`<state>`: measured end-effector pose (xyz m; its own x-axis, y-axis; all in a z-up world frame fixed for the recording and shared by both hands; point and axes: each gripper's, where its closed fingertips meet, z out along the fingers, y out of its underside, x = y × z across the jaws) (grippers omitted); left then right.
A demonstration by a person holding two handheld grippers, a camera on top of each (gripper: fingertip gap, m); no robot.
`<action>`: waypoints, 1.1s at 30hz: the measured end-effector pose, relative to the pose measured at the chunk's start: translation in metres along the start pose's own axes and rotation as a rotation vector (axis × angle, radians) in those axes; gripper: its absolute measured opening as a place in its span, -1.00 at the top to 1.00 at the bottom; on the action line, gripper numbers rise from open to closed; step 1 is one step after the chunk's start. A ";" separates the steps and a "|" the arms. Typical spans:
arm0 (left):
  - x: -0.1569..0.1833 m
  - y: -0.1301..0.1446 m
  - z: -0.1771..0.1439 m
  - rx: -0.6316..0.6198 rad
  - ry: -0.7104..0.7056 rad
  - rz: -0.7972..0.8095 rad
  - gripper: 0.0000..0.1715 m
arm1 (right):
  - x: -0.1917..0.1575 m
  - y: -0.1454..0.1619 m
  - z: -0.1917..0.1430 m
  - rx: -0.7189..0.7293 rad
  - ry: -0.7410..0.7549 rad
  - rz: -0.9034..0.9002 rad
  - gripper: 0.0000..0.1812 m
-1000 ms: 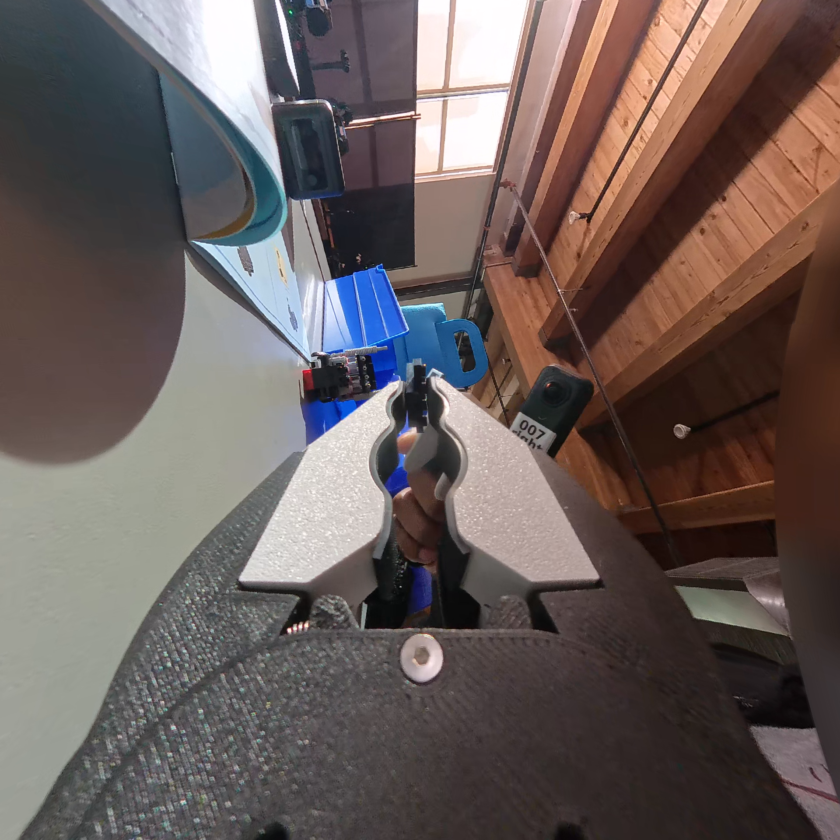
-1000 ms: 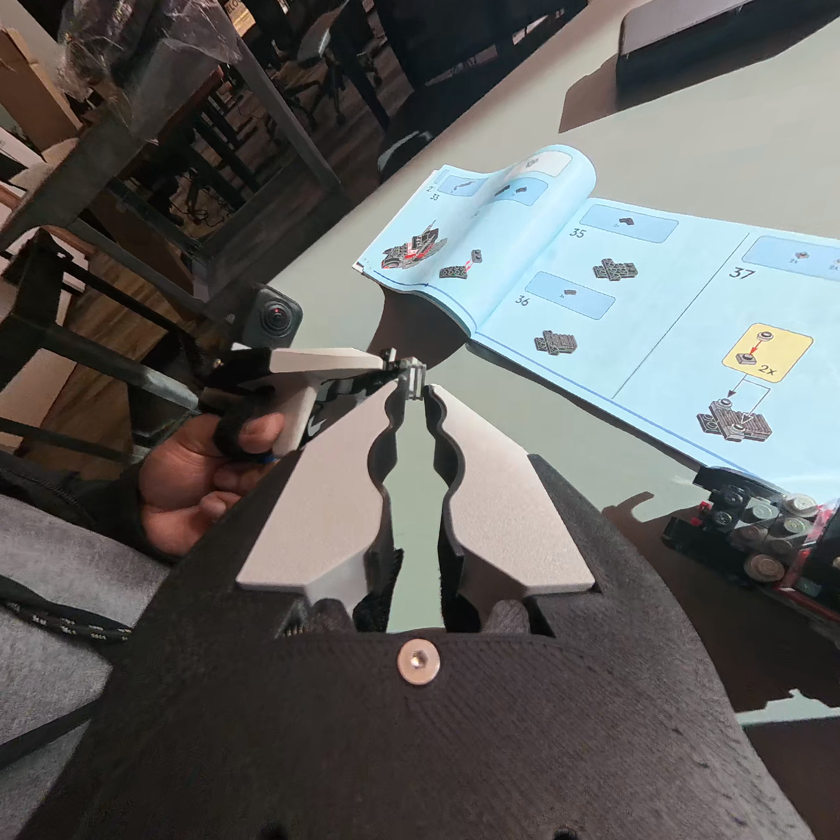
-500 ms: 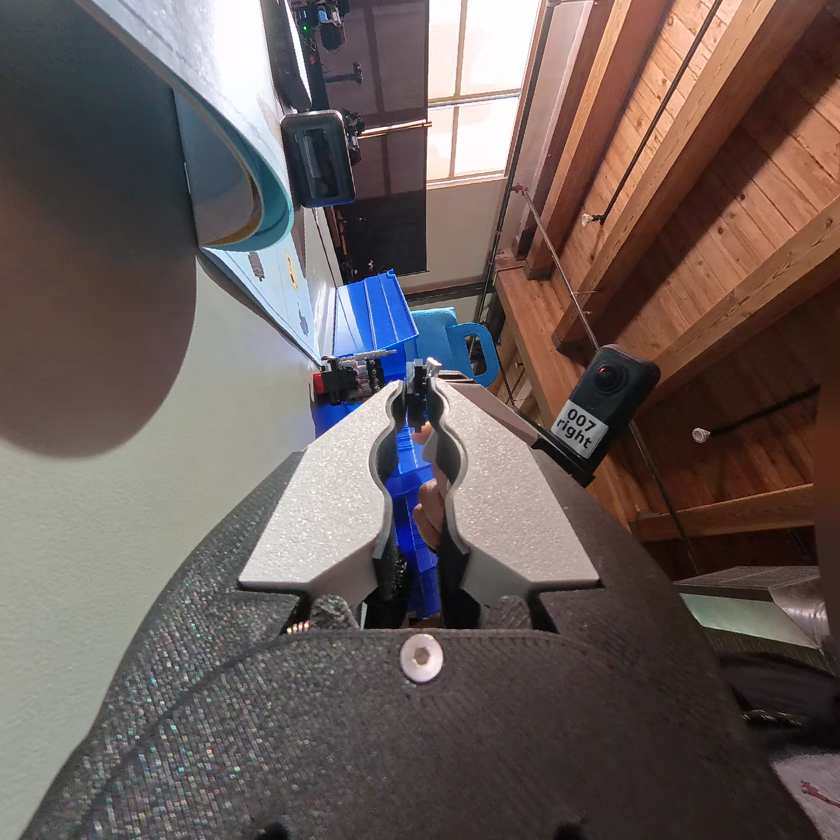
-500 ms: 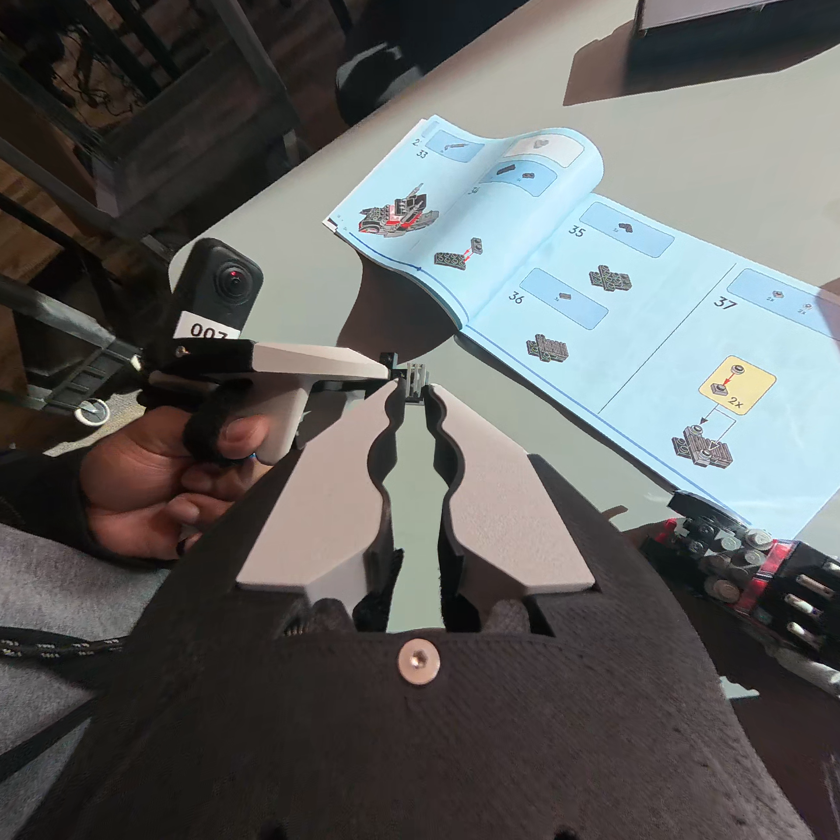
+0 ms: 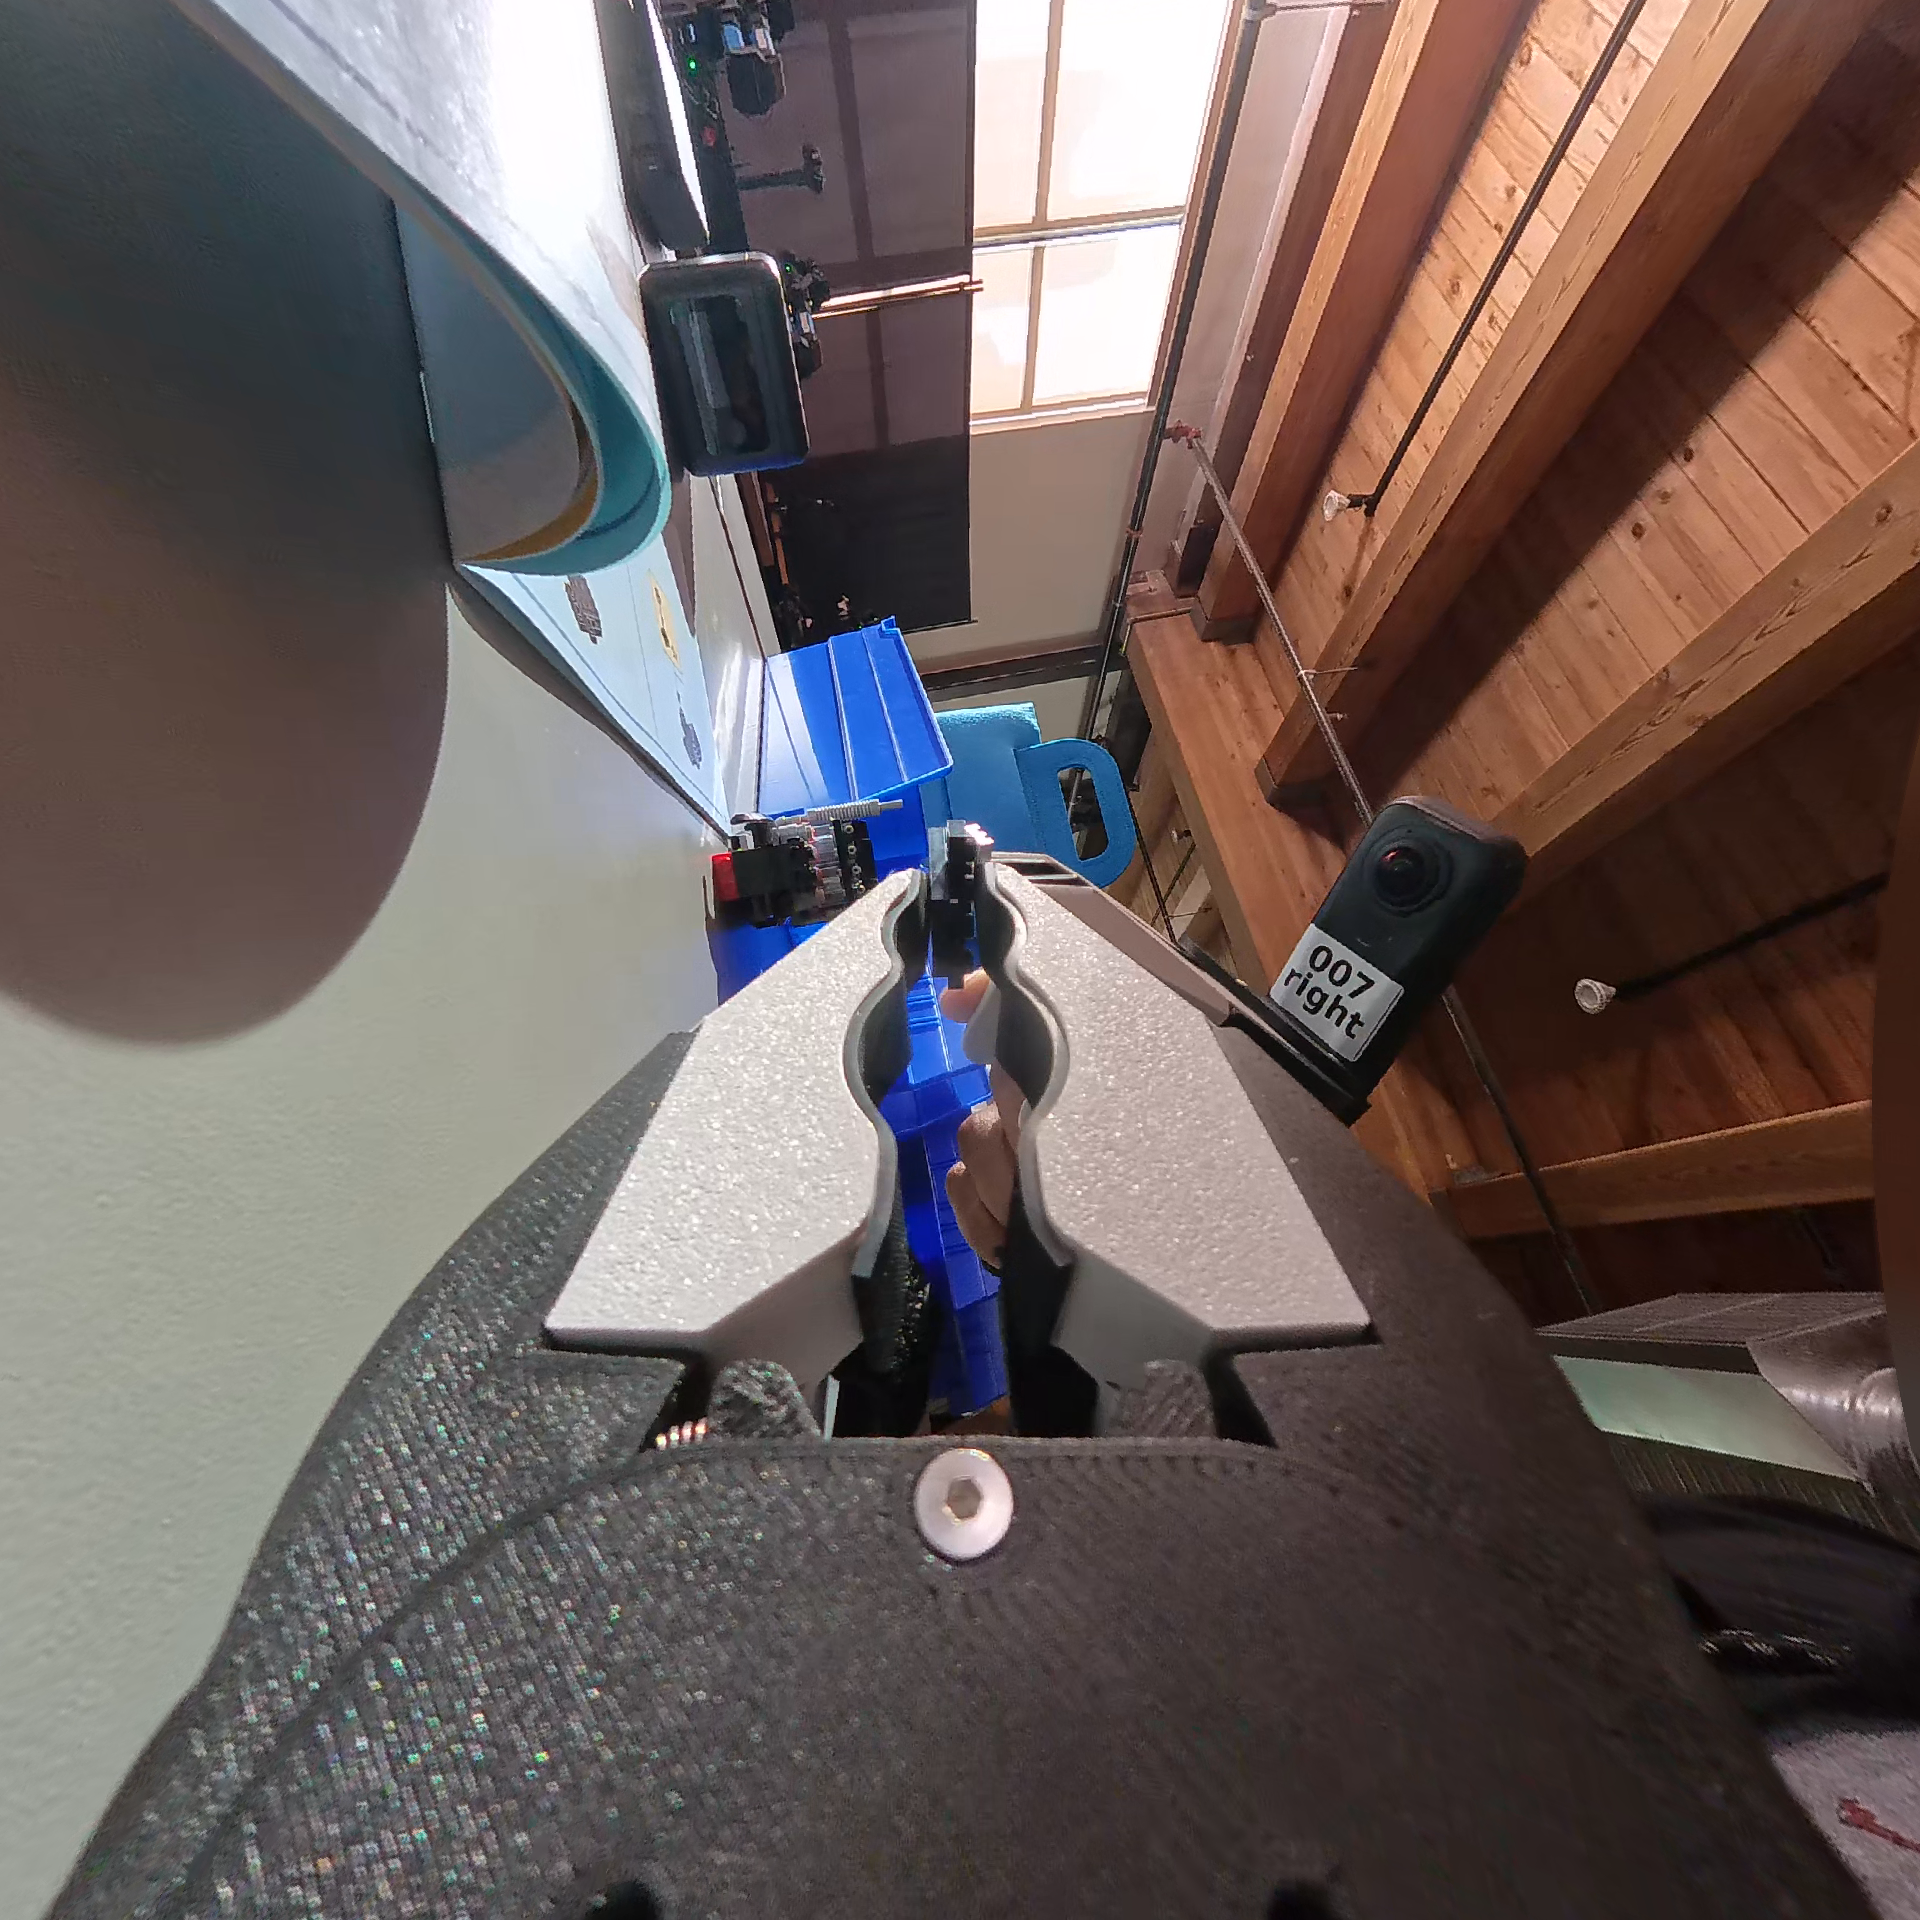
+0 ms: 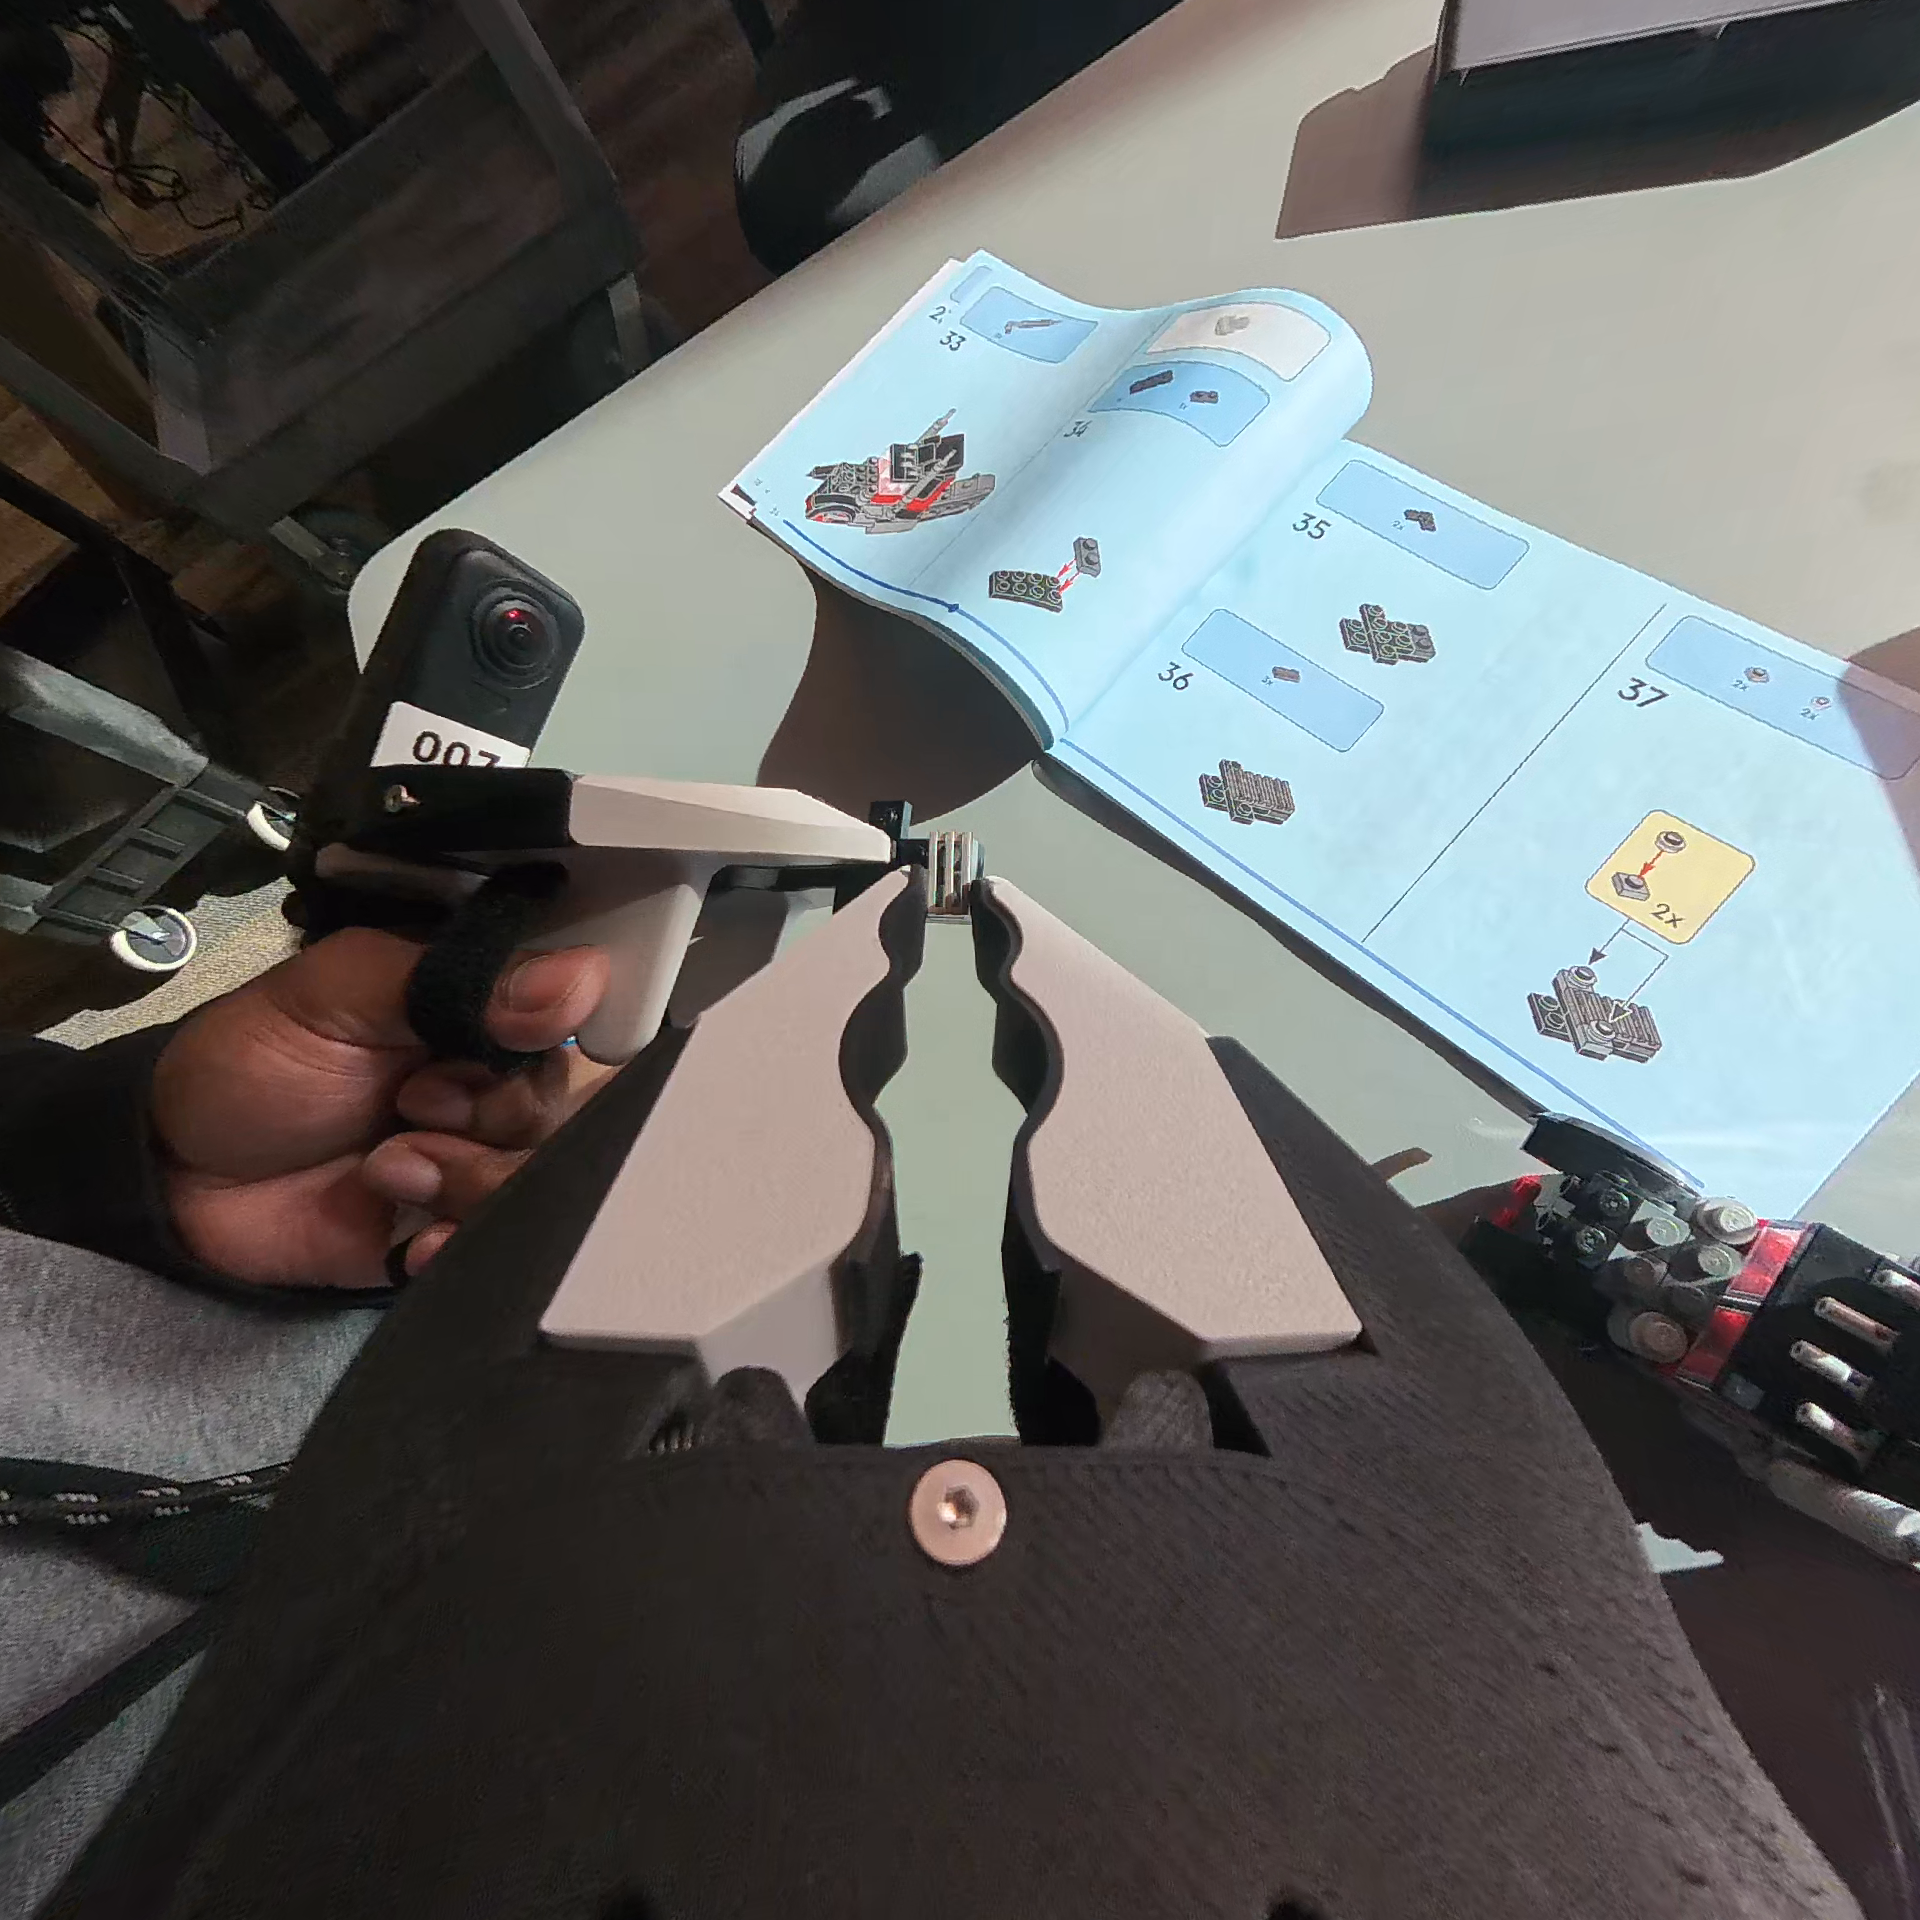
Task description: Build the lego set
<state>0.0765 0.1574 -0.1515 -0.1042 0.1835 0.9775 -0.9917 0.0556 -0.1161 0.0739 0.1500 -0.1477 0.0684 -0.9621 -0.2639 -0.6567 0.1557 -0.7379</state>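
Lego piece (image 6: 948, 875) between two tools, one booklet (image 6: 1351, 665), one model (image 6: 1704, 1288)

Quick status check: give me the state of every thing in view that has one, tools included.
Left tool: shut on a small black piece.
Right tool: shut on a small grey grille piece, held against the black piece.
Booklet: open on the table, left page curled up.
Model: partly built, resting on the table.
Blue bin: open.

A loft-style workshop or office: exposed wooden ceiling beams (image 5: 1538, 436), tall window (image 5: 1070, 208), grey worktable (image 6: 1558, 312), metal-framed benches (image 6: 312, 208), blue storage bins (image 5: 842, 717).
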 end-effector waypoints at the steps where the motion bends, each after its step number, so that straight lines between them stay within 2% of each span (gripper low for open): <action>1: 0.000 0.000 0.000 0.000 0.000 0.000 0.90 | 0.000 0.000 0.000 -0.001 0.000 0.001 0.89; 33: 0.002 -0.001 0.000 0.003 0.013 -0.003 0.90 | -0.004 -0.001 -0.001 0.034 -0.031 0.016 0.84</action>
<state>0.0770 0.1580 -0.1499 -0.1005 0.1958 0.9755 -0.9922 0.0534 -0.1130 0.0742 0.1534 -0.1453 0.0813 -0.9522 -0.2944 -0.6318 0.1792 -0.7542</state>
